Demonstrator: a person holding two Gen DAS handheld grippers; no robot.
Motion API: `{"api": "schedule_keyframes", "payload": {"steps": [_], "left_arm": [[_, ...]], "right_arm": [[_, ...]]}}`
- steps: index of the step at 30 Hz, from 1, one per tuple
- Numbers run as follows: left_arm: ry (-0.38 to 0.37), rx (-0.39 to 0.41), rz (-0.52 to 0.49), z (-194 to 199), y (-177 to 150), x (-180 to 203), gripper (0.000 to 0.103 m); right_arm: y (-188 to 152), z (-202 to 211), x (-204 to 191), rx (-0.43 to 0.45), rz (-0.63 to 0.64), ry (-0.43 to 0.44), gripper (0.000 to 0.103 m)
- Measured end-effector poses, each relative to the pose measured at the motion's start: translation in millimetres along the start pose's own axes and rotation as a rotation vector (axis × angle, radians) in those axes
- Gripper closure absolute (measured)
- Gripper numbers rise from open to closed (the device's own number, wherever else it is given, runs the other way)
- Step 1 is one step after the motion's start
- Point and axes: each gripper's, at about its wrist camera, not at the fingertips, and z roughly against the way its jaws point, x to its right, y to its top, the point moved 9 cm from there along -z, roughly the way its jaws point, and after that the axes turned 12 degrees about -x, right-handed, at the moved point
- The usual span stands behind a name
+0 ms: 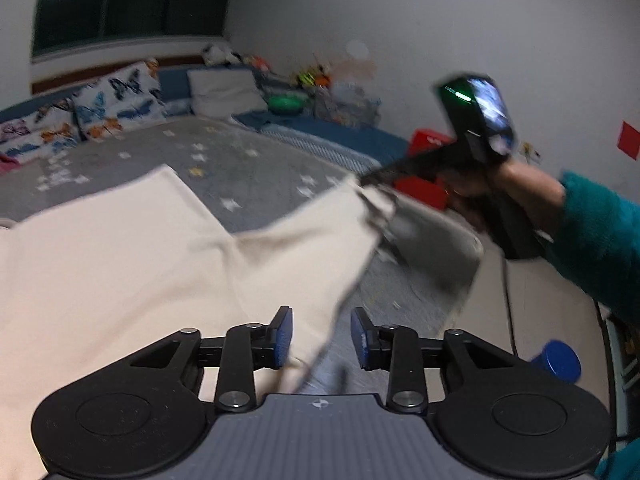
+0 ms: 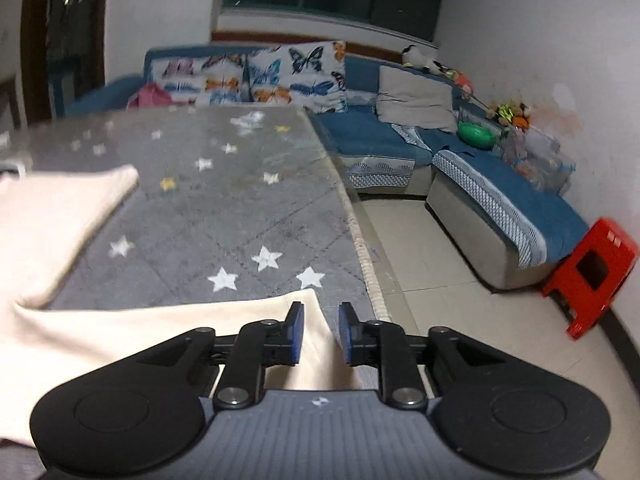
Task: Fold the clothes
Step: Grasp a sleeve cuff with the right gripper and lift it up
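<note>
Cream garment (image 2: 60,216) flat on star-print mat (image 2: 224,208), long axis running left-right

The left claw (image 1: 321,338) is seen from its own camera, pointed forward and downward, with its two blue pads (image 1: 283,336) standing apart and pressing on nothing. The right claw (image 2: 321,334) is likewise angled downward, its pads parted by a narrower gap. In the left wrist view the right claw (image 1: 366,182) is shown on the far right, carried in a hand (image 1: 516,192) closed around its black handle. A teal sleeve (image 1: 600,240) is worn on that arm.
</note>
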Motion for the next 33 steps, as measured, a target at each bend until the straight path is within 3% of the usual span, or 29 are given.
{"api": "schedule_keyframes", "payload": {"steps": [8, 11, 15, 17, 18, 19, 26, 33], "left_arm": [[0.115, -0.003, 0.097, 8, -1, -48, 0.066], [0.133, -0.011, 0.105, 9, -6, -51, 0.066], [0.142, -0.023, 0.112, 9, -13, -51, 0.063], [0.140, -0.026, 0.108, 8, -14, -49, 0.063], [0.137, -0.029, 0.104, 7, -15, -47, 0.063], [0.137, -0.034, 0.096, 6, -15, -45, 0.063], [0.124, -0.052, 0.025, -9, -15, -25, 0.063], [0.148, -0.044, -0.025, -17, -17, -16, 0.062]], "right_arm": [[-37, 12, 21, -0.040, -0.119, 0.042, 0.075], [-40, 5, 22, -0.045, -0.180, 0.081, 0.075], [-39, 1, 21, -0.018, -0.210, 0.061, 0.075], [-38, 0, 21, -0.008, -0.220, 0.060, 0.082], [-38, 0, 20, -0.001, -0.221, 0.058, 0.093], [-37, 0, 21, 0.003, -0.229, 0.065, 0.094], [-24, 31, 29, 0.103, -0.250, 0.052, 0.095], [-29, 26, 30, 0.076, -0.238, 0.040, 0.095]]}}
